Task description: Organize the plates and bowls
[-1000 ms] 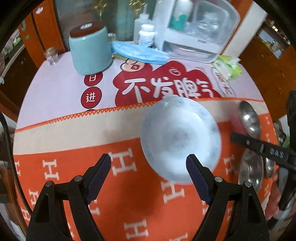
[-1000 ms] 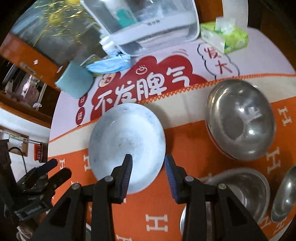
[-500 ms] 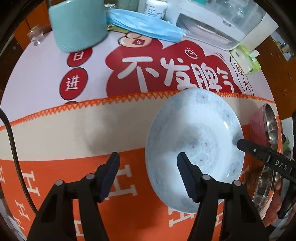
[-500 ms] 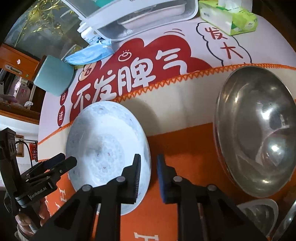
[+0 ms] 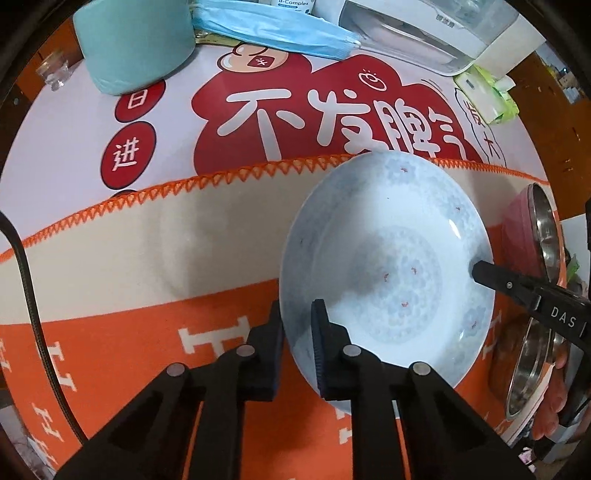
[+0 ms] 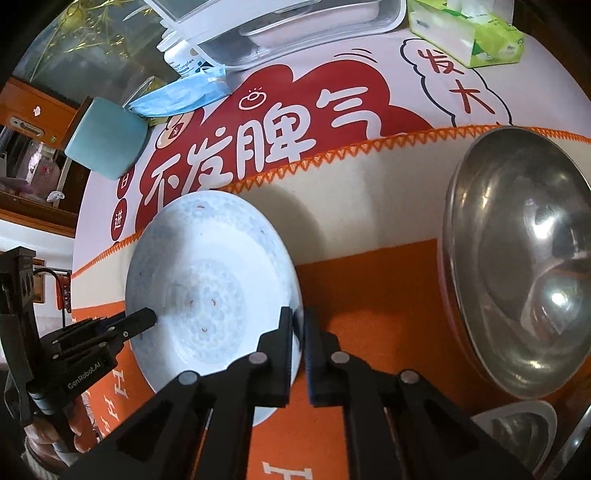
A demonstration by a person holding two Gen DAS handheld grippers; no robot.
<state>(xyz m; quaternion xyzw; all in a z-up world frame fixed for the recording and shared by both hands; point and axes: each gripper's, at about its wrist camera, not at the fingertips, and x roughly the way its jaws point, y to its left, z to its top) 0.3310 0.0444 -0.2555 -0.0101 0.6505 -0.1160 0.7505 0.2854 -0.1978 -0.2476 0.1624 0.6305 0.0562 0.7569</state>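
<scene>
On the orange blanket, near its zigzag-stitched edge, a pale blue-and-white plate is sitting flat, and both tongs are gripping it from opposite sides. The left gripper is pinching the plate's left rim, one pad under the lip and one over it, clenched tight. The right gripper is doing the same on the right rim — its jaws are drawn almost together with only the thin edge of china between them. Each tool's tip is also showing in the other's view, reaching in over the plate.

To the right, a large steel bowl is standing apart from the plate, with more steel bowls nearer and further right, partly cut off. Farther back, on the printed tablecloth, a teal canister, a blue face mask and a green tissue pack are lying out of the way.

Judging by the layout, the sorting is looking barely begun — the plate is being secured but is not yet lifted, and nothing is showing where it belongs. Whether any of the bowls are already stacked cannot be told clearly.
</scene>
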